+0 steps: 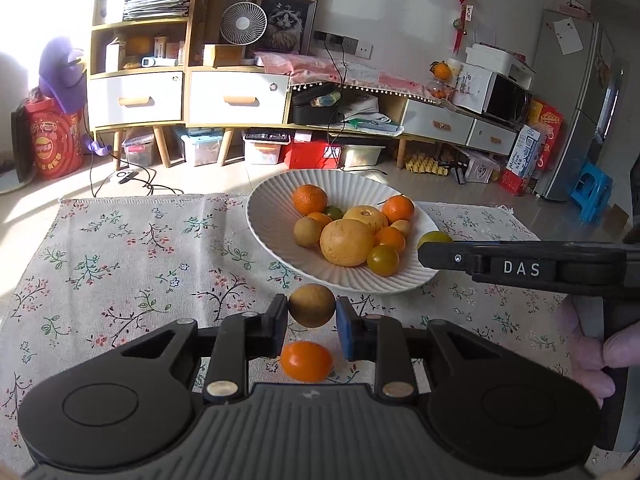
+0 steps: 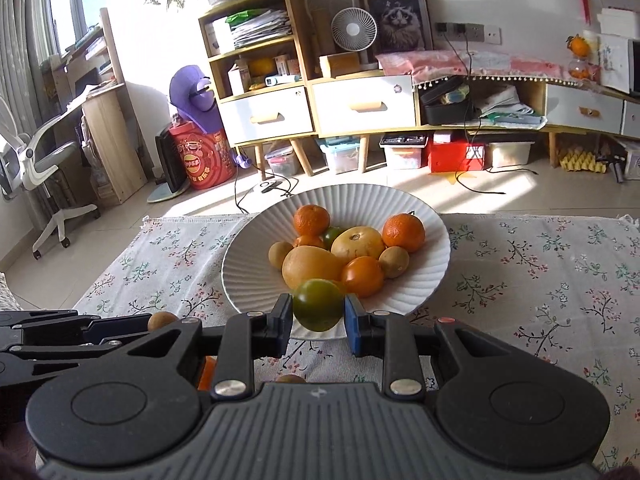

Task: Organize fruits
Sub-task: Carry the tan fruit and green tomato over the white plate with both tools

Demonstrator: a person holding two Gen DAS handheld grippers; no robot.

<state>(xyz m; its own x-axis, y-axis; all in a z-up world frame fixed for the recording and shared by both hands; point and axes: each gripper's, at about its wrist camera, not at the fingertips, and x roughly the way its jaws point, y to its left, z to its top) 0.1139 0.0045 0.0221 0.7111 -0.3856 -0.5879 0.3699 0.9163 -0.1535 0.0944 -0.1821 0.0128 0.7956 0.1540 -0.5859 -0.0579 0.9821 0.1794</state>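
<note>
A white ribbed bowl [image 1: 276, 254] [image 2: 424, 280] on the flowered cloth holds several oranges, grapefruits and small brown and green fruits. My left gripper [image 1: 311, 316] is shut on a brown round fruit [image 1: 311, 305], held above the cloth just in front of the bowl. A small orange fruit [image 1: 306, 361] lies on the cloth below it. My right gripper [image 2: 318, 316] is shut on a green tangerine [image 2: 318, 305] over the bowl's near rim. The right gripper also shows in the left wrist view [image 1: 434, 254] at the bowl's right rim, with the green tangerine [image 1: 434, 238] in it.
The flowered tablecloth [image 1: 132, 264] covers the table, whose far edge lies behind the bowl. The left gripper's body [image 2: 60, 336] sits left of the right one, with a brown fruit [image 2: 160, 320] beside it. Shelves, drawers and storage boxes stand across the floor beyond.
</note>
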